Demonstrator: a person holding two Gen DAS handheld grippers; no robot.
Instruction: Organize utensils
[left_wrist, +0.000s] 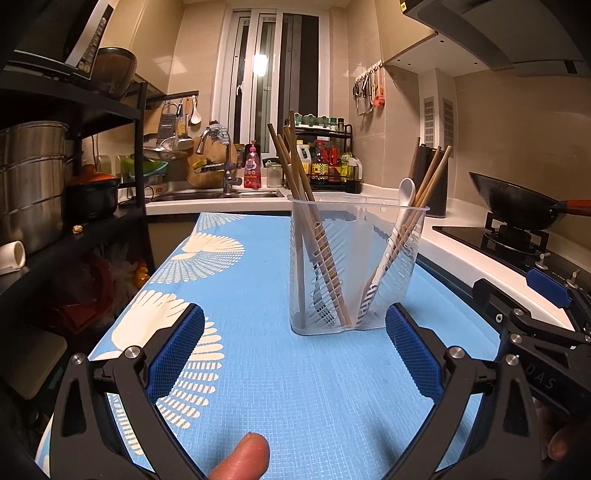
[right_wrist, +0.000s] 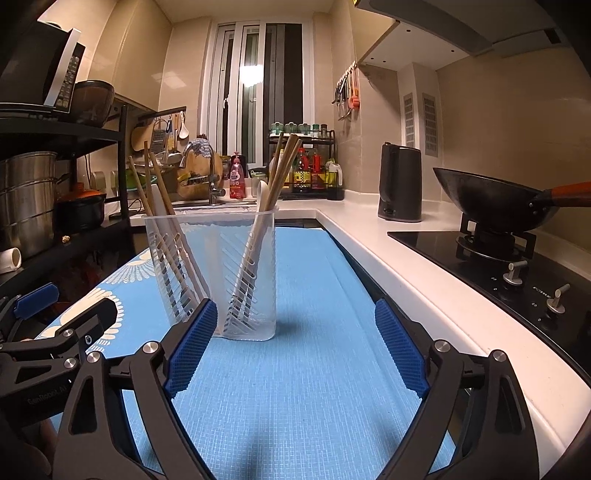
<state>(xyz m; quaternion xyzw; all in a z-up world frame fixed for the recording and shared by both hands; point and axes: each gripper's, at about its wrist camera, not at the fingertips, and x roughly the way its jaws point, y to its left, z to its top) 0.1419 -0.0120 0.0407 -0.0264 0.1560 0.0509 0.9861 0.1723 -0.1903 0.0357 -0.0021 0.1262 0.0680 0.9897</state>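
Risk of tipping the light utensil holder (left_wrist: 356, 269), loaded with chopsticks (left_wrist: 306, 221) and spoon (left_wrist: 405, 192) mid-surface, by nudging with either empty tool, left tool (left_wrist: 295, 354) and right tool (right_wrist: 295, 347) both apart.

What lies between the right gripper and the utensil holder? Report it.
Nothing: only bare blue mat separates the open, empty right gripper from the clear utensil holder, as the right wrist view shows.
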